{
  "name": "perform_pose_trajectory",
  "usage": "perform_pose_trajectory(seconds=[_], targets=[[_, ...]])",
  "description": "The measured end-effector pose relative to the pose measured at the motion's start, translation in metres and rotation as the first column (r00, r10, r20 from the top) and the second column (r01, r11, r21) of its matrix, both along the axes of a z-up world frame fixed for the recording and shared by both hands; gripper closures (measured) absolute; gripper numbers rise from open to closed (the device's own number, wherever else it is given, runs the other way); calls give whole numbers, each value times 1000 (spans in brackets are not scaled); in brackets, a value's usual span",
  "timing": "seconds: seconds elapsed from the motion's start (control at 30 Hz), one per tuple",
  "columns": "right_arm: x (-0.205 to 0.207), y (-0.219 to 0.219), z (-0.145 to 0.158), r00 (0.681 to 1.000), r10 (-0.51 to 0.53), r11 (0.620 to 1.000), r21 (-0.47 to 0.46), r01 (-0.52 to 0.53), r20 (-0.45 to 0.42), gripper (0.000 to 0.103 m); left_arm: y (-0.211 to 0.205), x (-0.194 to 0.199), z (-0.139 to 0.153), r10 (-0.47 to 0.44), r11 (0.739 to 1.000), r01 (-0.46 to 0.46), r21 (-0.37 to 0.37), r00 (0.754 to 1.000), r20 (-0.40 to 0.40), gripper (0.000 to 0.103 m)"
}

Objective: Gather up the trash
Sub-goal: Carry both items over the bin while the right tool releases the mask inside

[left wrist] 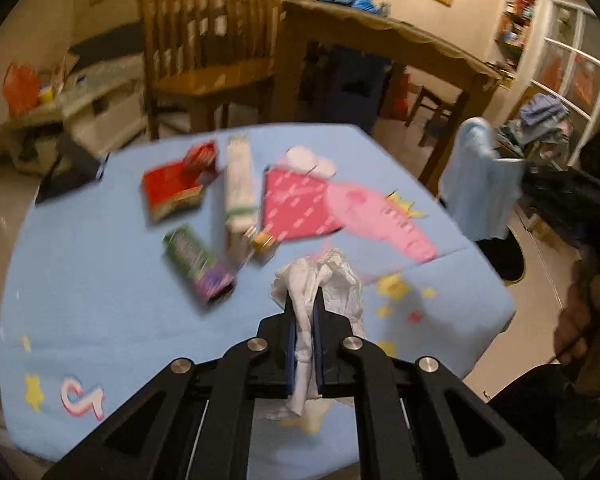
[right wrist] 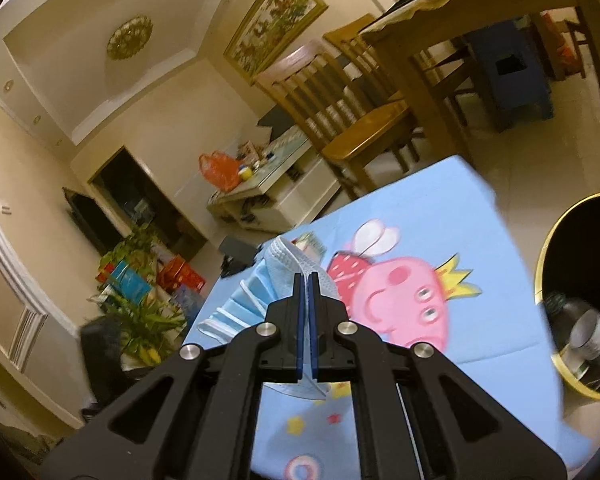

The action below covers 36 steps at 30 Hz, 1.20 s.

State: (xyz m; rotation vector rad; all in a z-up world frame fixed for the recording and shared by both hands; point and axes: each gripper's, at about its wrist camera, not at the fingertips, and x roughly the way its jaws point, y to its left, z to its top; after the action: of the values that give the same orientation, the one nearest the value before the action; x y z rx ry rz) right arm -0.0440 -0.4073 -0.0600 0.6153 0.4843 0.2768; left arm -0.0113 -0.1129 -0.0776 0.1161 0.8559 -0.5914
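Left hand-held gripper (left wrist: 305, 300) pinches crumpled tissue (left wrist: 320, 284), right hand-held gripper (right wrist: 308, 280) clamps blue face mask (right wrist: 284, 276), both lifted off surface (left wrist: 80, 280), presumably bound for bin (right wrist: 580, 292) to its right.

Left wrist view: motion blur across the boxes on the table; print on the green and purple box (left wrist: 198, 266) is illegible. My jaws hide the middle of the crumpled tissue (left wrist: 320, 280). Right wrist view: the trash bin (right wrist: 548, 264) is cut off at the right edge, its contents indistinct.
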Motion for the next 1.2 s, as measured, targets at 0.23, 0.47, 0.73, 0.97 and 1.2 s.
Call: perform_pose_trajectory(seconds=[0.23,0.47,0.73,0.97,1.2], targets=[[-14,-66,17,982,-184,975,-120,187,39,101,-76,-14,17,-129,990,124,67,988,83,97],[-20,-144,-38,910,-398,910,-178,375,-117,100,-148,-22,16,-250,966,240,94,962,108,97],[-15,-178,-70,823,-504,861,-228,455,-260,78,-215,-18,19,-336,940,327,95,935,115,97],[-45,-192,-59,777,-605,793,-214,570,-172,42,-261,-15,4,-388,920,380,102,918,82,97],[-108,-223,-39,679,-728,686,-99,721,-97,32,-302,-16,-10,-432,899,423,117,900,64,96]])
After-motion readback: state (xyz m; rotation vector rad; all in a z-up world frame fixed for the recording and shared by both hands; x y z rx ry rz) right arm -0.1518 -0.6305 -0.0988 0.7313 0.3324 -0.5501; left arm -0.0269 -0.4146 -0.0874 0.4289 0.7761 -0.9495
